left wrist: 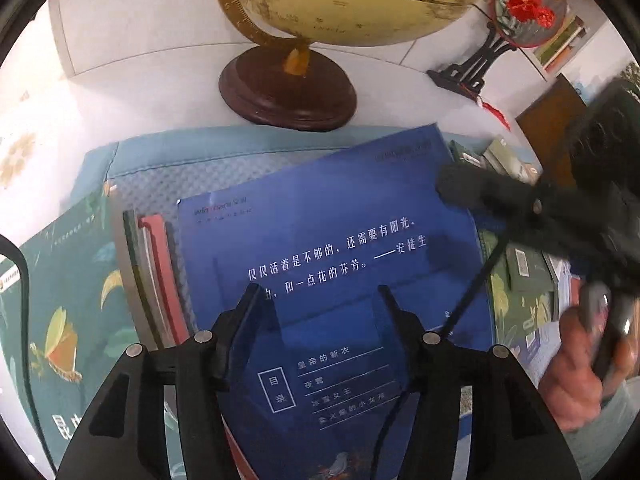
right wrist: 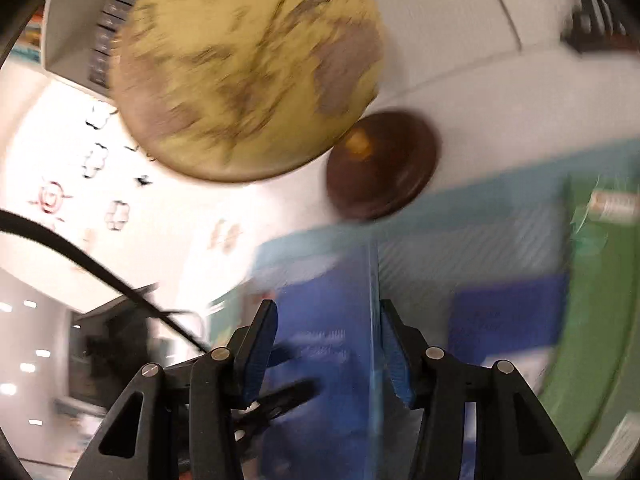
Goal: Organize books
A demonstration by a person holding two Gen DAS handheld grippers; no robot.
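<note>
Blue book (left wrist: 340, 248) should be squared to stack at 9 o'clock, right gripper (right wrist: 326, 344) and left gripper (left wrist: 316, 296) jaws both apart.

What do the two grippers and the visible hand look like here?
Both the left gripper and the right gripper are black plastic with silver round pins, translucent blue finger pads and thin black cables. A bare hand shows beside a grey-green sleeve.

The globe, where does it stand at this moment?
In the left wrist view the globe stands at the top centre on the white surface, just behind the blue book, with a red flower ornament to its right.
</note>
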